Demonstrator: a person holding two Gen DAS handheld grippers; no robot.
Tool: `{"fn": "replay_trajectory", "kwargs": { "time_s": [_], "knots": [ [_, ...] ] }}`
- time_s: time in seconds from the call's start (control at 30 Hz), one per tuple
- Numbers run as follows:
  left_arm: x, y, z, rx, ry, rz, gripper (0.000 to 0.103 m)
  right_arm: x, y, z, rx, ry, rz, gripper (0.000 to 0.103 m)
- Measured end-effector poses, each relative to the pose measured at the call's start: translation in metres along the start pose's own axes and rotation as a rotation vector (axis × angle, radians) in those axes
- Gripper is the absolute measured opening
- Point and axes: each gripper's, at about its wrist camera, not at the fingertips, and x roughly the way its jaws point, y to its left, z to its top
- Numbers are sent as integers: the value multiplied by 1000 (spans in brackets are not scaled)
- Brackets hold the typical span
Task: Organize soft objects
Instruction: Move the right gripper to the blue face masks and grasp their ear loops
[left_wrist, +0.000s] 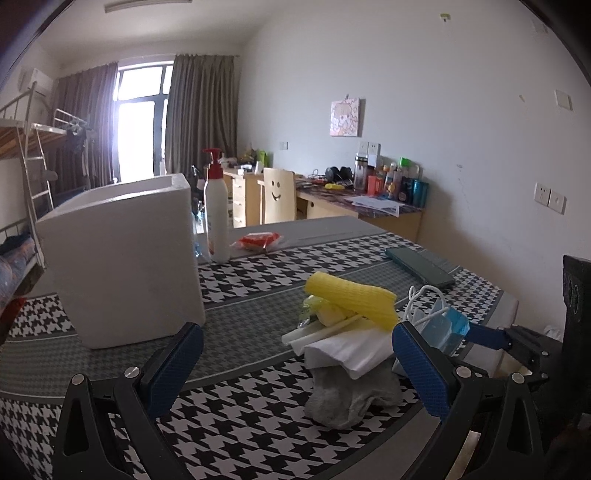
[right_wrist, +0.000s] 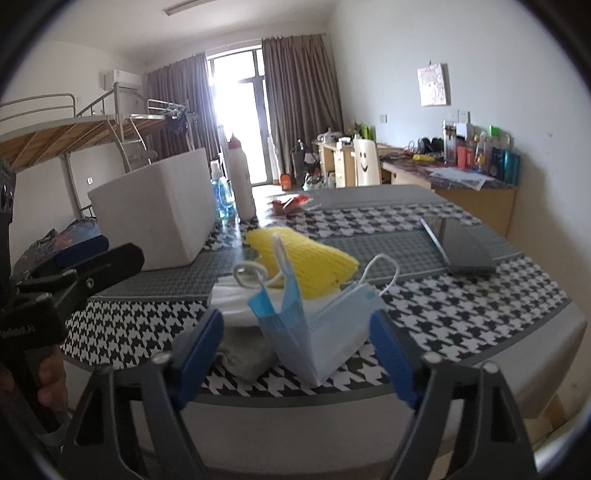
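Note:
A pile of soft things lies on the houndstooth table: a yellow cloth (left_wrist: 354, 300) on top, white tissue (left_wrist: 347, 349) under it, a grey sock (left_wrist: 351, 398) at the front, and blue face masks (left_wrist: 443, 326) on the right. My left gripper (left_wrist: 297, 360) is open, with the sock and tissue between its fingers. In the right wrist view the masks (right_wrist: 325, 332) stand between the fingers of my open right gripper (right_wrist: 295, 343), with the yellow cloth (right_wrist: 306, 258) behind and the sock (right_wrist: 243, 354) at left. A white foam box (left_wrist: 122, 258) stands at left.
A white pump bottle (left_wrist: 216, 210) and a red packet (left_wrist: 258, 240) sit behind the box. A dark phone (left_wrist: 419, 266) lies at the right of the table. The table's near edge (right_wrist: 332, 410) is just under my right gripper. A desk with bottles (left_wrist: 391, 184) stands by the wall.

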Motion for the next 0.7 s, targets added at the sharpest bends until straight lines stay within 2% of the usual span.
{"fn": "replay_trajectory", "kwargs": {
  "time_s": [0.1, 0.17, 0.27, 0.43, 0.5, 0.57, 0.7],
  "knots": [
    [6, -1, -2, 1, 13, 3, 102, 4, -1, -4, -7, 20, 9, 71],
    [9, -1, -3, 3, 24, 0, 102, 7, -1, -7, -8, 32, 16, 60],
    [13, -3, -4, 9, 34, -4, 102, 14, 0, -11, -14, 53, 27, 50],
    [18, -8, -5, 28, 45, -17, 102, 16, -1, -14, -20, 63, 40, 44],
    [21, -10, -6, 40, 55, -12, 102, 17, -4, -14, -17, 72, 46, 34],
    [25, -12, -6, 46, 68, -9, 102, 18, -7, -13, -12, 78, 50, 20],
    [34, -17, -7, 66, 103, -42, 102, 15, -18, -8, -2, 68, 44, 13]
  ]
}}
